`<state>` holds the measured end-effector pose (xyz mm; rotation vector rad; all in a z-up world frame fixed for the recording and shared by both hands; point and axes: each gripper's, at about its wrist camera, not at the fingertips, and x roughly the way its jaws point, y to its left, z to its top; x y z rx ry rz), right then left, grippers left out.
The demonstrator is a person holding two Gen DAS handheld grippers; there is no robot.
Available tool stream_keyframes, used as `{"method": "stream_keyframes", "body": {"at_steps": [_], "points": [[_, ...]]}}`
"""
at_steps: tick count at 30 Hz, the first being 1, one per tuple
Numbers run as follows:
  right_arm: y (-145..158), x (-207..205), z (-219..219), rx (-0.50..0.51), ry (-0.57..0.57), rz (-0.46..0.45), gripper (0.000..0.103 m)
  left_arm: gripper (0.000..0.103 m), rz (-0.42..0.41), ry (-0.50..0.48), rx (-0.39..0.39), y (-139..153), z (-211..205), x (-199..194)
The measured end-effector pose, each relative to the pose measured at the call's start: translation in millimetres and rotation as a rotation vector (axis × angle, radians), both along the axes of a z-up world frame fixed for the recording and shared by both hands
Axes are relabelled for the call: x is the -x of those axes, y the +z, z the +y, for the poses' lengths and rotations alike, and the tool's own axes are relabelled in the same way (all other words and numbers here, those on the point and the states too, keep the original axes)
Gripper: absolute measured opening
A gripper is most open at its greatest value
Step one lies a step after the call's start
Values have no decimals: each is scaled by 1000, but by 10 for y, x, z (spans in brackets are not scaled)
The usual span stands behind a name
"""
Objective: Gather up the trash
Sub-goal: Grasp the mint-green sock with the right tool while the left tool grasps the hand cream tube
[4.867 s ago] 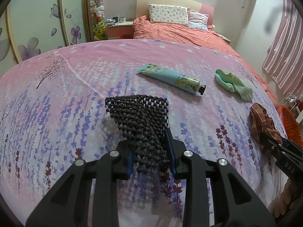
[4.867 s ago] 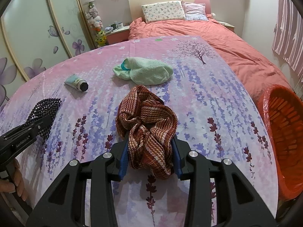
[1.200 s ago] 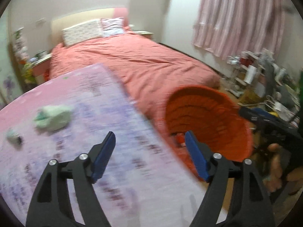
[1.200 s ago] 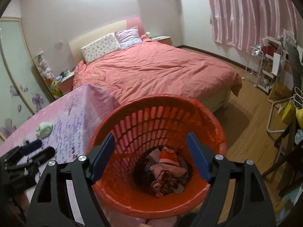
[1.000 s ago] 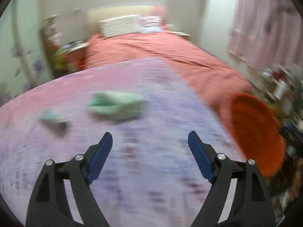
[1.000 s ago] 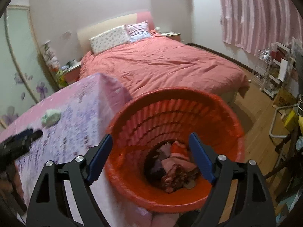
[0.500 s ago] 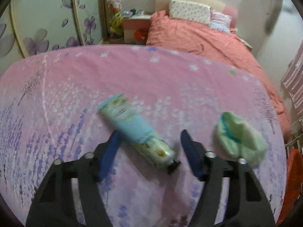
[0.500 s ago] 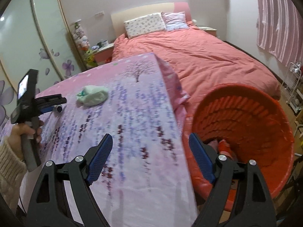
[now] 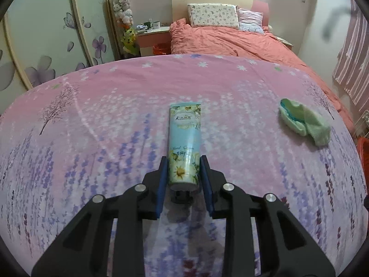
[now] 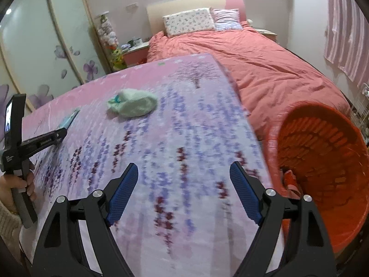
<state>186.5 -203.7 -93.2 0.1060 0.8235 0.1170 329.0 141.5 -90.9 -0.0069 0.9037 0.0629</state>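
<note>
A light blue hand cream tube (image 9: 184, 138) with a black cap lies on the pink floral sheet (image 9: 115, 120). My left gripper (image 9: 184, 168) is closed around its cap end, pads touching both sides. A pale green sock (image 9: 304, 121) lies to the right; it also shows in the right wrist view (image 10: 132, 102). My right gripper (image 10: 184, 180) is open and empty above the sheet's right part, next to the orange basket (image 10: 322, 138). The left gripper (image 10: 46, 138) and the tube's far end (image 10: 69, 120) show at the left of that view.
Some red cloth (image 10: 290, 180) lies inside the basket, which stands on the floor right of the sheeted surface. A bed with a salmon duvet (image 10: 253, 55) lies beyond. Wardrobe doors with flower prints (image 9: 46, 34) stand at the left. Pink curtains (image 10: 346, 34) hang at the right.
My left gripper has swung from the basket back over the sheet and closed on the tube. My right gripper has moved from above the basket to over the sheet, still open.
</note>
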Motion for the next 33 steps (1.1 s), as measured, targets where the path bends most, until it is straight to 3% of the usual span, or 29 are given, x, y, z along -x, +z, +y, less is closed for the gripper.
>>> {"method": "stream_keyframes", "body": {"at_steps": [5,13,22,25,27,30,33], "points": [[17,-171,241,12,49,-48,78,29,-2,3,18,-8,56,18],[-4,-840,598,43,89,-78,77,30,-1,2,11,-17,98,13],[-110,-1312,884,113,124,2,77,30,-1,3,9,-18,95,16],[-156,-1345,896,119,120,40,62,30,-1,3,11,-17,94,16],[-144,-1313,873,111,111,35,39,30,-1,3,10,-17,96,17],[-138,-1201,796,100,100,33,18,30,-1,3,10,-16,96,17],[-137,-1023,735,75,113,41,11,30,-1,3,9,-16,95,18]]}}
